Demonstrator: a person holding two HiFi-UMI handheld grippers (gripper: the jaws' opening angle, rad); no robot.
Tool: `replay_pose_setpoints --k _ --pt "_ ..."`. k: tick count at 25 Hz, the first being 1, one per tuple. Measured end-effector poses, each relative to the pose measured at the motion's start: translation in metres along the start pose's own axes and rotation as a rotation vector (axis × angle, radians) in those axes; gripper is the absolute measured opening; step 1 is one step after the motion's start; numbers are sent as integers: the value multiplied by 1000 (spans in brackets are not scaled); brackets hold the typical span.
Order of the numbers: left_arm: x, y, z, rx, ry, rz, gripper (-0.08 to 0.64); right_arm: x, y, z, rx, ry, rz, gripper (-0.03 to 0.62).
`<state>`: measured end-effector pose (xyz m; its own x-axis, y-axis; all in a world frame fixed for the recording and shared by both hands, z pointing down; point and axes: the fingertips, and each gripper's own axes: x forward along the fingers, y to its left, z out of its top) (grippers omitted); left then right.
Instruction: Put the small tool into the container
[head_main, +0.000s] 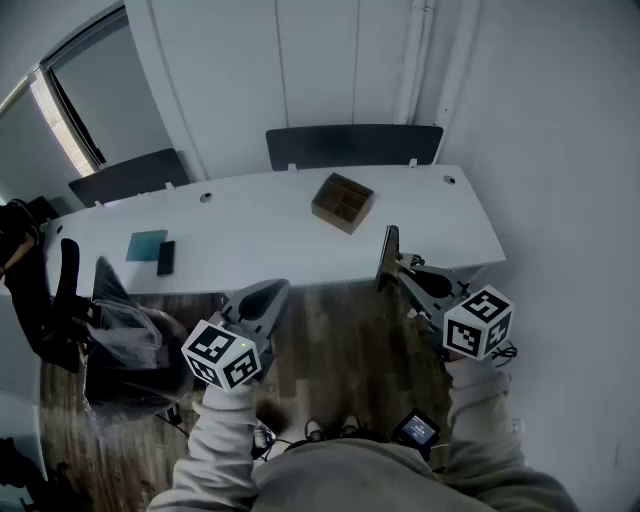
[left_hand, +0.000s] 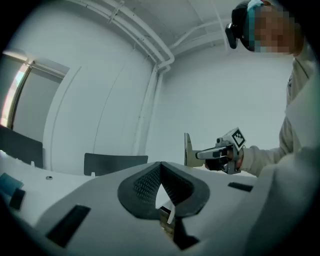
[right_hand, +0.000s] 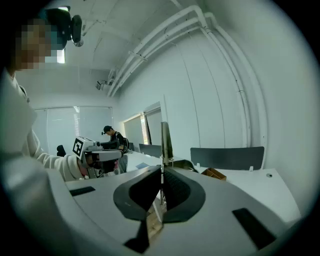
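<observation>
A brown container (head_main: 343, 202) with open compartments sits on the white table (head_main: 250, 240), right of its middle; it also shows in the right gripper view as the container (right_hand: 214, 173). My right gripper (head_main: 392, 272) is shut on the small tool (head_main: 388, 254), a thin flat blade that stands up from its jaws just off the table's front edge. The same tool (right_hand: 164, 140) rises edge-on between the pads, and from the left it is the tool (left_hand: 187, 149). My left gripper (head_main: 267, 297) hangs over the floor, its tips (left_hand: 160, 170) together on nothing.
A teal notebook (head_main: 147, 244) and a black phone (head_main: 166, 257) lie at the table's left. Dark chairs (head_main: 352, 145) stand behind the table. A chair with a plastic bag (head_main: 125, 340) stands at the left on the wood floor. A person (right_hand: 114, 137) stands far back.
</observation>
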<state>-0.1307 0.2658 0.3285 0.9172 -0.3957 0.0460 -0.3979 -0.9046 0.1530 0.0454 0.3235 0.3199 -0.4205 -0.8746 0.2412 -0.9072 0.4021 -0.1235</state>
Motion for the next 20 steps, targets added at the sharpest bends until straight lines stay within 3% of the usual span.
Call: replay_pose_setpoints --k 12,20 --pt "3 -8 -4 -23 -12 -33 3 6 5 -13 22 17 21 21" --pt "8 -9 -5 2 -15 -33 3 9 -1 -18 39 28 2 21"
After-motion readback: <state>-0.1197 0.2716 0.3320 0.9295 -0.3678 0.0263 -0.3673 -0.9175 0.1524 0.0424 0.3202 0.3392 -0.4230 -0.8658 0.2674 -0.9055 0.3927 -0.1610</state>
